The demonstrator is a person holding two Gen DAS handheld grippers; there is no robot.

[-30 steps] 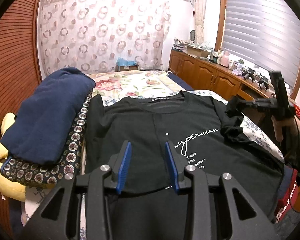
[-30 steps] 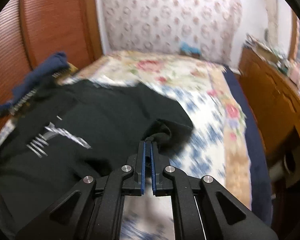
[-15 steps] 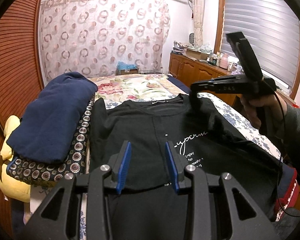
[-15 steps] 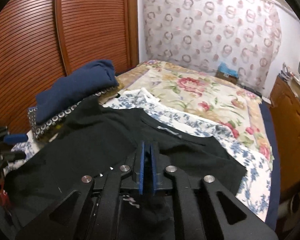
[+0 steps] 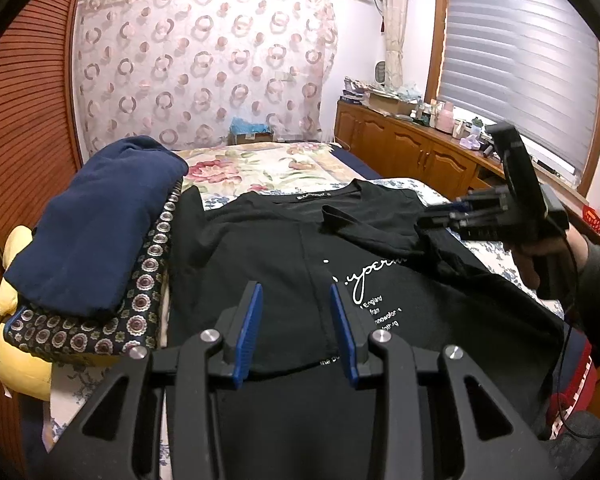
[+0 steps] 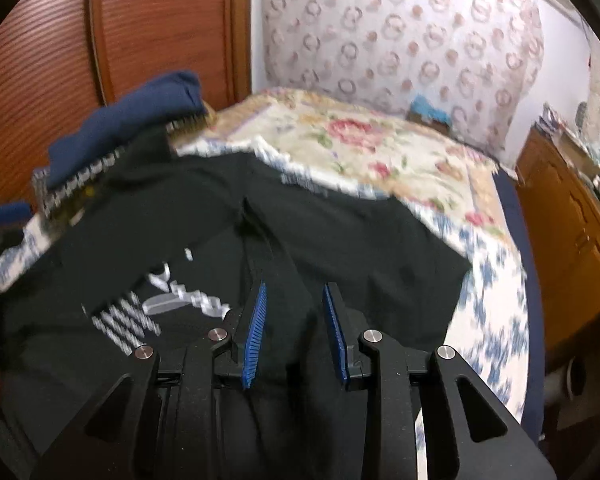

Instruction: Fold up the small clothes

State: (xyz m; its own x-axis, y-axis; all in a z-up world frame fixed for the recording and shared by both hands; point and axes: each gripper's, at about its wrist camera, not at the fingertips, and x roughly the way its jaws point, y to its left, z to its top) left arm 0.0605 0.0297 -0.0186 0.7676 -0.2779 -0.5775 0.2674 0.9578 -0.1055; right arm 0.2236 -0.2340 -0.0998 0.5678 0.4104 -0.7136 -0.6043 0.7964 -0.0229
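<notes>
A floral bedspread covers the bed (image 5: 260,168), and on it a black T-shirt (image 5: 268,256) lies spread front side up, its collar pointing toward the far end of the bed and white script lettering (image 5: 364,280) showing on the chest. The shirt's sleeve (image 5: 372,232) on the person's right is folded inward and lies across the chest just above the lettering; the opposite sleeve lies against a pile at the bed's edge. That pile is a folded navy garment (image 5: 100,220) resting on a dark patterned cloth (image 5: 140,292), with a yellow cushion (image 5: 16,344) beneath. A wooden cabinet (image 5: 404,152) with clutter on top runs along the wall under the window blind. The left gripper (image 5: 296,328) hovers over the shirt's lower hem, its blue-padded fingers (image 5: 248,328) set wide apart and holding nothing. The right gripper (image 6: 294,328) sits low over the shirt's right side, its fingers (image 6: 256,332) likewise spread wide, with black fabric seen between them but not pinched.
</notes>
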